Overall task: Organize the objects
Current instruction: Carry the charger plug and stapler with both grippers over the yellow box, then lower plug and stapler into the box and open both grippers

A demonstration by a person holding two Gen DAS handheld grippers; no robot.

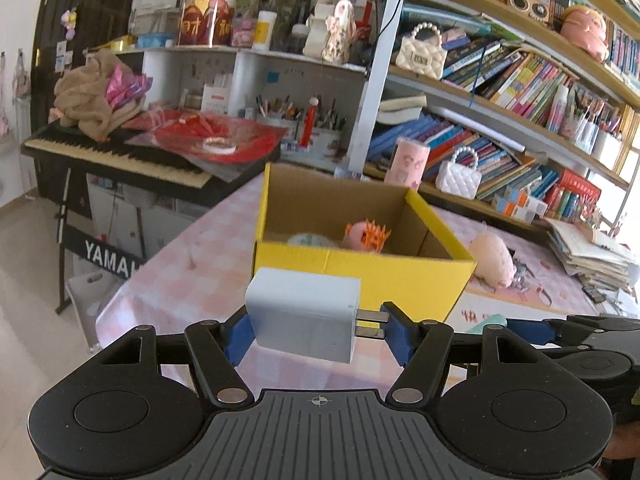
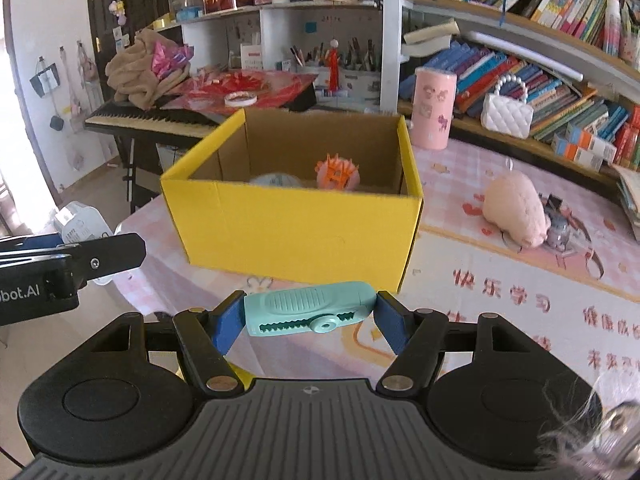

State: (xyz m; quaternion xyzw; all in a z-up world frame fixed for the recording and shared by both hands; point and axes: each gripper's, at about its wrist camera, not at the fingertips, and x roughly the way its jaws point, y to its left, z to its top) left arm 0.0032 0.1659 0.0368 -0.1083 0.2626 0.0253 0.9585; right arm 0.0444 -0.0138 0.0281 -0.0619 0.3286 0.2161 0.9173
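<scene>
Two items are in hand, both short of the yellow box [image 2: 296, 236] on the pink checked tablecloth [image 2: 480, 300]. The left gripper [image 1: 316, 326] pinches a white charger [image 1: 302, 316] endwise — one blue pad on its body, the other against the metal prongs, a hold I judge less secure than a flat-sided one. The right gripper [image 2: 310, 314] clamps a teal handheld device [image 2: 310, 310] by its two ends, level across the jaws. The box stands open, holding an orange spiky toy [image 2: 336, 172] and a pale round object [image 2: 276, 180]. A pink plush [image 2: 516, 208] lies on the cloth to its right. Recommendation: carry each item clear over the near wall before lowering, release low inside over bare floor, one hand at a time — the grippers sit close together.
</scene>
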